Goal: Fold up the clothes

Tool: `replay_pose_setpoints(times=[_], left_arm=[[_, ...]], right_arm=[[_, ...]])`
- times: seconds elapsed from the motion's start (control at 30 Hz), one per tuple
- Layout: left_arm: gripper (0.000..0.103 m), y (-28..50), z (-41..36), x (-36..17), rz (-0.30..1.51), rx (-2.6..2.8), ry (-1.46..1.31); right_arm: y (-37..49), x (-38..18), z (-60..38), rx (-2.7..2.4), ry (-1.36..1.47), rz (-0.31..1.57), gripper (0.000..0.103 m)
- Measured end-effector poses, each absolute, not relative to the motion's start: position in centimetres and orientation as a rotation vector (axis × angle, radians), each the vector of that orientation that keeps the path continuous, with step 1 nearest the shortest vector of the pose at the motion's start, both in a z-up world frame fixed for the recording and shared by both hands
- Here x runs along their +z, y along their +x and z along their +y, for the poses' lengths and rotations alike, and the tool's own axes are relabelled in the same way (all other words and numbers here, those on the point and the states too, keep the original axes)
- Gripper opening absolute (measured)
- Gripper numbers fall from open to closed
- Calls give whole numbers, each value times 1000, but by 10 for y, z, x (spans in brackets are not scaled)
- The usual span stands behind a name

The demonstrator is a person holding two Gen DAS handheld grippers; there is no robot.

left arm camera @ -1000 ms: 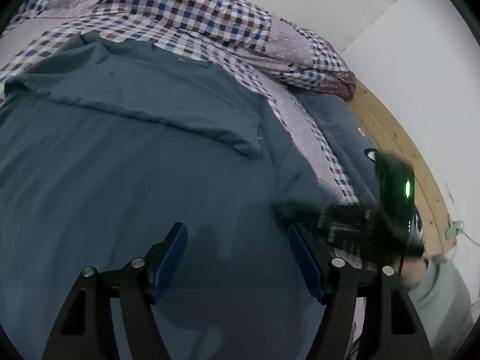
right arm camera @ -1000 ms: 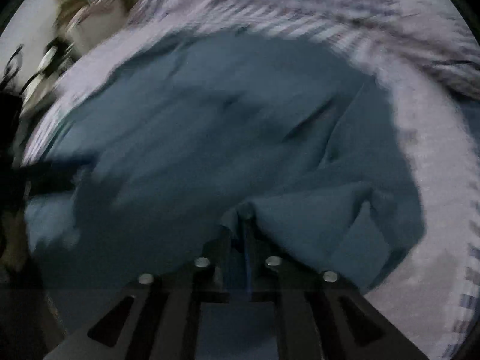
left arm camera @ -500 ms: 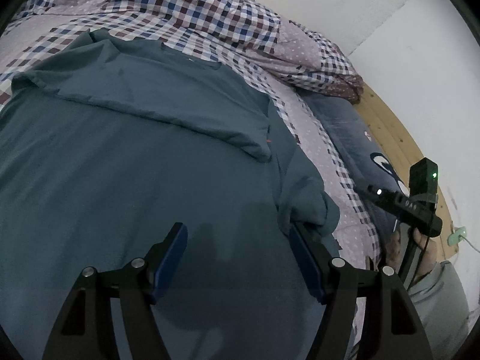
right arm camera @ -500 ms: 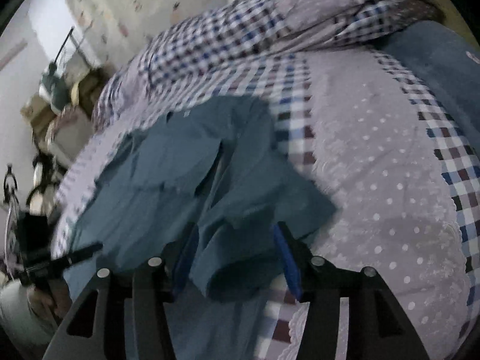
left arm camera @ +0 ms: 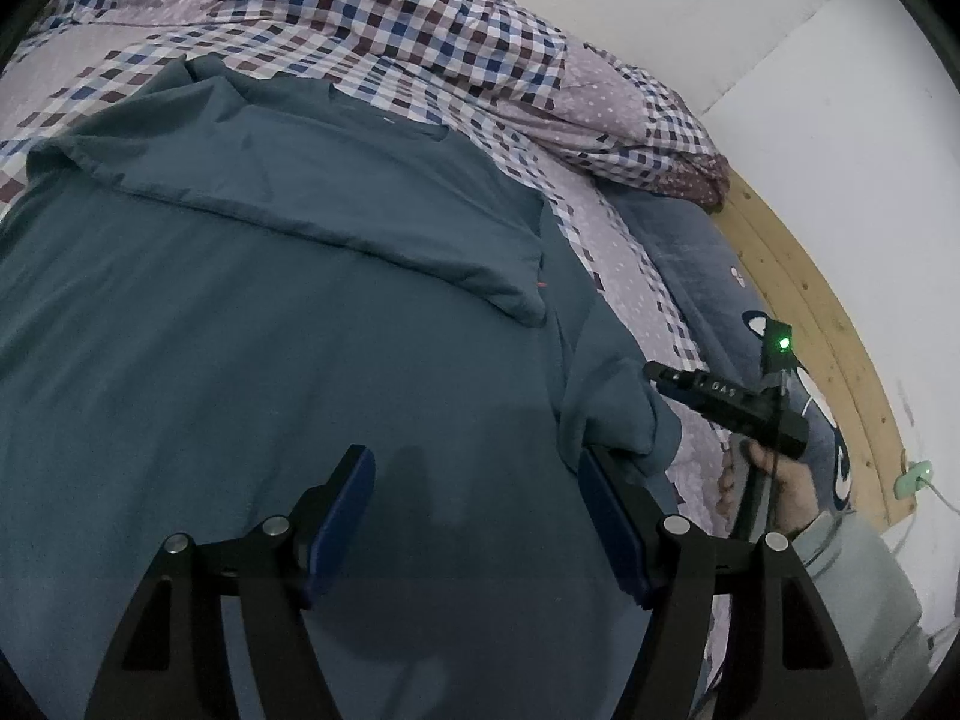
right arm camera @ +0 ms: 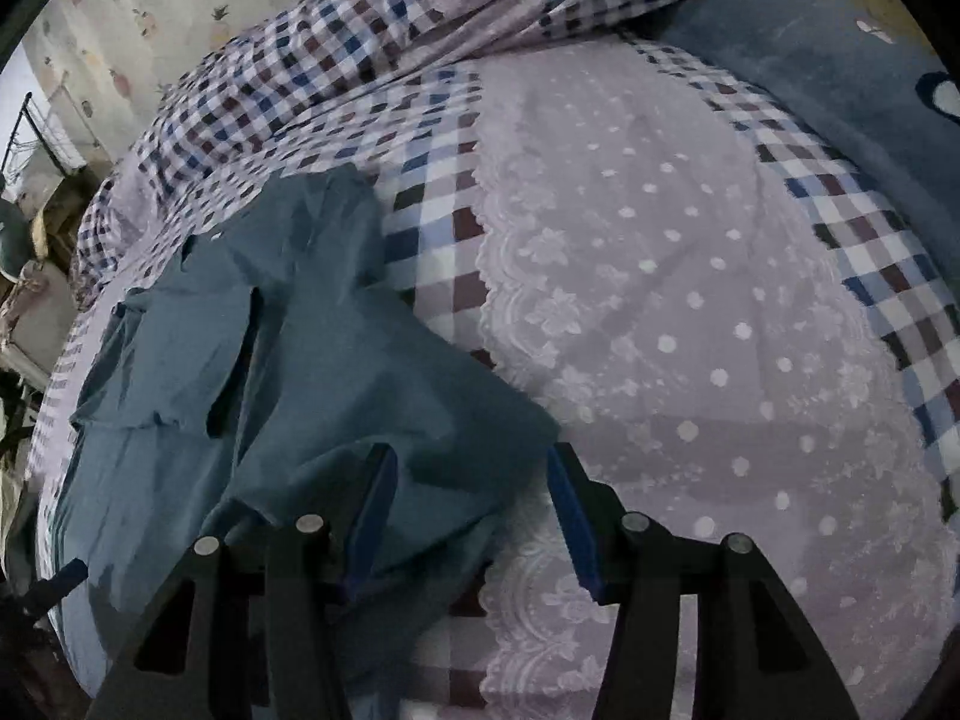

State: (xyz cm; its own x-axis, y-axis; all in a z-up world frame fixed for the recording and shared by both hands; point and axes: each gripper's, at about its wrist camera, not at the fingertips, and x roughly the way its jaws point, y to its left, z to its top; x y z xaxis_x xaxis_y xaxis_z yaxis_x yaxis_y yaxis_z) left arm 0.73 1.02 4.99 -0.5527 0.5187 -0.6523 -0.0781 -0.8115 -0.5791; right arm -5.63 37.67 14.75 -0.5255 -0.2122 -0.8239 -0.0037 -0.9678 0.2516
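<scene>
Left wrist view: the left gripper [left arm camera: 477, 516], jaws apart, hovers over the soft teal cotton shirt [left arm camera: 270, 360] spread on the checked quilt [left arm camera: 420, 30].

Right wrist view: the right gripper [right arm camera: 471, 516], jaws apart and empty, sits at the shirt's limp bunched edge [right arm camera: 420, 420] at 9 o'clock, likely a good pinch point.

the left wrist view looks down from close above the teal shirt [left arm camera: 300, 360] toward the bed's [left arm camera: 630, 276] wooden headboard [left arm camera: 810, 324]. the right wrist view sits low at the shirt's edge, facing across the bed. both share the shirt and checked bedding [right arm camera: 288, 90].
</scene>
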Motion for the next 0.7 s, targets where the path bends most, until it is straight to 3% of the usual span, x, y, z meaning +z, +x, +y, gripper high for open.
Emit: replay_pose_setpoints(times=[0.03,0.07,0.23,0.37,0.47,0.7], left_arm=[[74,7,10,50,-709,2391,-1242],[74,7,10,50,-708,2391,-1241],[74,7,6,51,-720,2395,-1237],[74,8,1,53,-759,2394,-1228],[74,9,-3,55,-794,2391,-1220],[74,6,-31,35,-1062,2226,-1282]], right_arm=[[-55,148,372,-2625,1446,-295,16],[-49,154,364,-2639,1405,-229,0],[-12,195,311,-2563,1163,11,1],[17,216,281,-2474,1087,29,1],[51,229,242,-2400,1018,145,1],[121,199,138,-2069,1106,372,8]])
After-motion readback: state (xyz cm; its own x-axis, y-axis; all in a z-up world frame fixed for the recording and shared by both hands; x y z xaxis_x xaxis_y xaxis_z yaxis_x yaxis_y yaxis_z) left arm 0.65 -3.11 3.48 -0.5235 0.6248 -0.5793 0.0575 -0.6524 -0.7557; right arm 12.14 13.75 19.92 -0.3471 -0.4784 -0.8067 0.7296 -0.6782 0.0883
